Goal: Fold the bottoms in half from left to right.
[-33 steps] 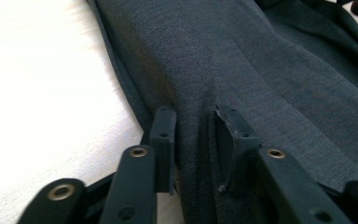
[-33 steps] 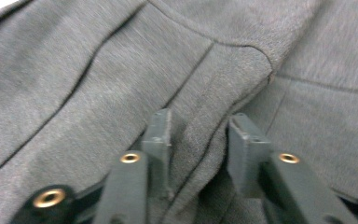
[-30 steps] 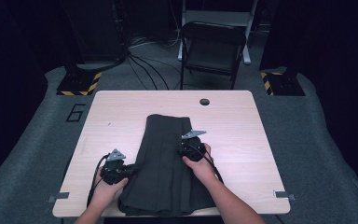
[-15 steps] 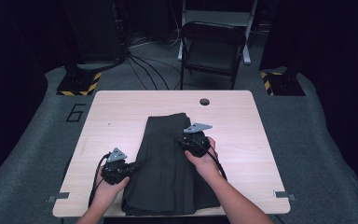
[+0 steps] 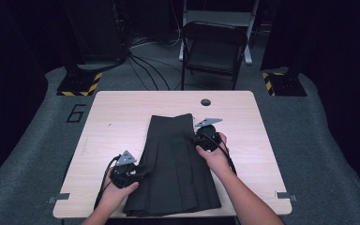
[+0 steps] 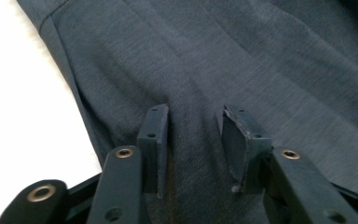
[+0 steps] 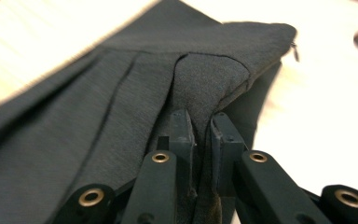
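Dark skirt (image 7: 121, 93) pinched by right gripper (image 7: 201, 128); left gripper (image 6: 193, 135) just opened

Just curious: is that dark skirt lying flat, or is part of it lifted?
Partly lifted. The right tool pinches a raised fold of the skirt; the rest lies flat on the table.

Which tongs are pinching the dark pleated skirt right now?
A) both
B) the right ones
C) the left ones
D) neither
B: the right tongs have closed on a raised fold of the skirt, while the left tongs stand apart over flat cloth, their jaws having just been opening.
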Motion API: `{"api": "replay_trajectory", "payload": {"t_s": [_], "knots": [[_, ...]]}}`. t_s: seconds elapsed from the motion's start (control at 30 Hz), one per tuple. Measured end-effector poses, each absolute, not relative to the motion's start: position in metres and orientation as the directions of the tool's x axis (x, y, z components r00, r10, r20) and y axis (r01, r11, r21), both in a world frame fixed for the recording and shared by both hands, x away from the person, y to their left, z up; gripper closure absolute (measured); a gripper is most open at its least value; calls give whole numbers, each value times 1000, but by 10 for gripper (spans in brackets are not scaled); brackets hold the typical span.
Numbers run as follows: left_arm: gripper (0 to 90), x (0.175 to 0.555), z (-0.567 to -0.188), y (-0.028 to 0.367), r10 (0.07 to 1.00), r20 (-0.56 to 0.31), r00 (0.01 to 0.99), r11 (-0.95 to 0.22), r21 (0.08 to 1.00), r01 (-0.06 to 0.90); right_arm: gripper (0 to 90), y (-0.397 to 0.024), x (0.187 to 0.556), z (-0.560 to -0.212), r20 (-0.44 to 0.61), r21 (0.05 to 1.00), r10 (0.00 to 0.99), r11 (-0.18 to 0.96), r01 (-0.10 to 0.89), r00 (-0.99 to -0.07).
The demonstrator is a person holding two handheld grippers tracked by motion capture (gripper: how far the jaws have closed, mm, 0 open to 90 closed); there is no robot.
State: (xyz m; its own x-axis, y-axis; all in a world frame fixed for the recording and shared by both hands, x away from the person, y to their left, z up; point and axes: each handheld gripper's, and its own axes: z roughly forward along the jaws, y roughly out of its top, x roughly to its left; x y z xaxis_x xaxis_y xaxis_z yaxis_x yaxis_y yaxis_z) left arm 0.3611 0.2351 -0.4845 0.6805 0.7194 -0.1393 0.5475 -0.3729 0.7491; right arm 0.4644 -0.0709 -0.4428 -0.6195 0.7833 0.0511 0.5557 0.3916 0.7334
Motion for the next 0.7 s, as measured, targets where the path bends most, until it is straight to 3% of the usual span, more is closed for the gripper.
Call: {"api": "replay_trajectory", "payload": {"t_s": [0.23, 0.47, 0.7], "knots": [[515, 364, -492, 239, 730, -163, 664, -360, 734, 576, 769, -77, 476, -478, 86, 686, 813, 371, 626, -576], [460, 361, -490, 239, 718, -148, 680, -366, 751, 550, 585, -80, 477, -494, 107, 657, 810, 378, 652, -577], [422, 360, -487, 242, 730, -135, 669, -350, 767, 537, 517, -94, 465, -490, 113, 668, 814, 363, 650, -570]]}}
